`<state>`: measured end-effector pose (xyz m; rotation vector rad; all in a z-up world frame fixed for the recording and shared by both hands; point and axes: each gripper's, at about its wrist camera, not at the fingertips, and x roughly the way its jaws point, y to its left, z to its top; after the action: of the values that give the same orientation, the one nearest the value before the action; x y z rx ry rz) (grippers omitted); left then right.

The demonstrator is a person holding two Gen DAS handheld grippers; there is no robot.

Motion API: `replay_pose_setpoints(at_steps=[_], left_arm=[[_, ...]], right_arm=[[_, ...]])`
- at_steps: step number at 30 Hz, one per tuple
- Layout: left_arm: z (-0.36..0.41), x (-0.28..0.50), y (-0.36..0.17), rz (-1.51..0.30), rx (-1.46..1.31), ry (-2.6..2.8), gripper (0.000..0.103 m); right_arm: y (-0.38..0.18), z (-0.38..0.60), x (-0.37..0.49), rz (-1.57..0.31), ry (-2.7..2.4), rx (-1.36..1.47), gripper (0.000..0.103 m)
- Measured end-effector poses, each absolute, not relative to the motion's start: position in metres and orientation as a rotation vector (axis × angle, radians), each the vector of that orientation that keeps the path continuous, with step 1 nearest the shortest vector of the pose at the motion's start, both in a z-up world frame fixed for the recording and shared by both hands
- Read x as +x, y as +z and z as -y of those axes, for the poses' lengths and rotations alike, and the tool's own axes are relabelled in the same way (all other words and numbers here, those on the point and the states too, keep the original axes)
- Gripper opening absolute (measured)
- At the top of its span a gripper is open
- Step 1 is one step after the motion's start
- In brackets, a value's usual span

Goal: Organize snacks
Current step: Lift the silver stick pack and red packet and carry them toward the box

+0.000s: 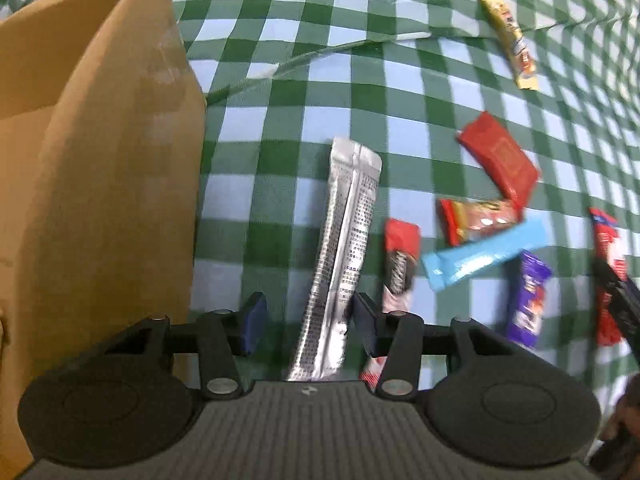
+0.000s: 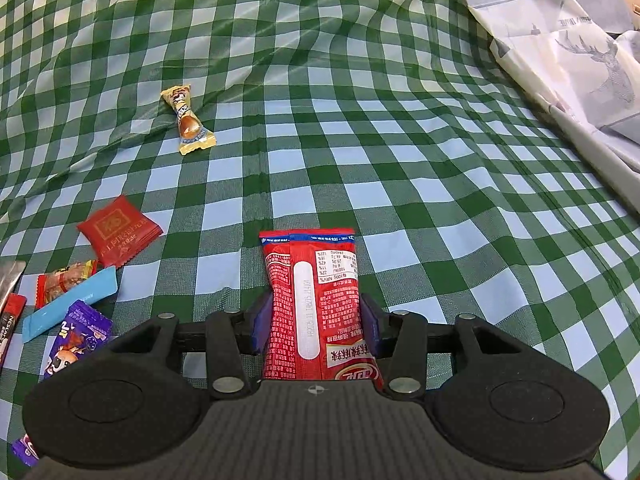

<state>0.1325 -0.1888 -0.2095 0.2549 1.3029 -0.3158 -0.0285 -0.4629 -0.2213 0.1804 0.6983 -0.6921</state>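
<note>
My left gripper (image 1: pixel 306 322) is open around the lower part of a long silver sachet (image 1: pixel 340 248) lying on the green checked cloth, with a cardboard box (image 1: pixel 100 184) just to its left. My right gripper (image 2: pixel 314 326) has its pads on both sides of a red snack packet (image 2: pixel 314 300) and is shut on it. Loose snacks lie between the two: a red square packet (image 2: pixel 118 234), a blue bar (image 2: pixel 68 304), a purple packet (image 2: pixel 76 334), a red-black stick (image 1: pixel 400 268) and a gold wrapped candy (image 2: pixel 188 122).
The checked cloth (image 2: pixel 400 160) is wrinkled at the back. A pale printed sheet with a deer drawing (image 2: pixel 580 52) lies at the far right. The box's tall wall stands along the left gripper's left side.
</note>
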Motion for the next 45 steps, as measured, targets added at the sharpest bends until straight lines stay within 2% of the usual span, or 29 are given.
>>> replay_pose_setpoints(at_steps=[1, 4, 7, 8, 9, 10, 11, 16, 24, 30, 36, 45], left_arm=[[0.191, 0.134, -0.213, -1.303, 0.272, -0.314, 0.055], [0.195, 0.135, -0.214, -1.288, 0.288, -0.331, 0.07], [0.201, 0.139, -0.218, -1.303, 0.293, -0.347, 0.08], [0.204, 0.14, -0.219, -1.303, 0.3, -0.348, 0.08], [0.208, 0.14, -0.222, -1.294, 0.309, -0.35, 0.078], [0.21, 0.141, -0.221, -1.279, 0.314, -0.366, 0.058], [0.212, 0.14, -0.216, -1.257, 0.321, -0.384, 0.021], [0.204, 0.131, -0.189, -1.232, 0.301, -0.438, 0.004], [0.154, 0.078, -0.108, -1.127, 0.21, -0.566, 0.004], [0.084, 0.038, -0.045, -1.052, 0.148, -0.587, 0.004], [-0.007, -0.003, -0.006, -0.994, 0.134, -0.522, 0.004], [-0.125, -0.062, 0.012, -0.908, 0.112, -0.411, 0.004]], right_arm=[[-0.222, 0.463, -0.028, -0.698, -0.691, 0.18, 0.048], [-0.22, 0.468, -0.026, -0.7, -0.683, 0.177, 0.048], [-0.221, 0.469, -0.025, -0.699, -0.679, 0.177, 0.05], [-0.22, 0.47, -0.024, -0.699, -0.678, 0.175, 0.051], [-0.22, 0.47, -0.022, -0.699, -0.679, 0.173, 0.051], [-0.221, 0.471, -0.021, -0.7, -0.678, 0.168, 0.051], [-0.221, 0.472, -0.02, -0.701, -0.674, 0.161, 0.051], [-0.212, 0.465, -0.02, -0.697, -0.652, 0.144, 0.045], [-0.141, 0.404, -0.059, -0.502, -0.612, 0.176, 0.045], [-0.083, 0.335, -0.11, -0.385, -0.558, 0.246, 0.045], [-0.044, 0.223, -0.149, -0.408, -0.341, 0.25, 0.045], [-0.024, 0.083, -0.158, -0.5, -0.083, 0.211, 0.045]])
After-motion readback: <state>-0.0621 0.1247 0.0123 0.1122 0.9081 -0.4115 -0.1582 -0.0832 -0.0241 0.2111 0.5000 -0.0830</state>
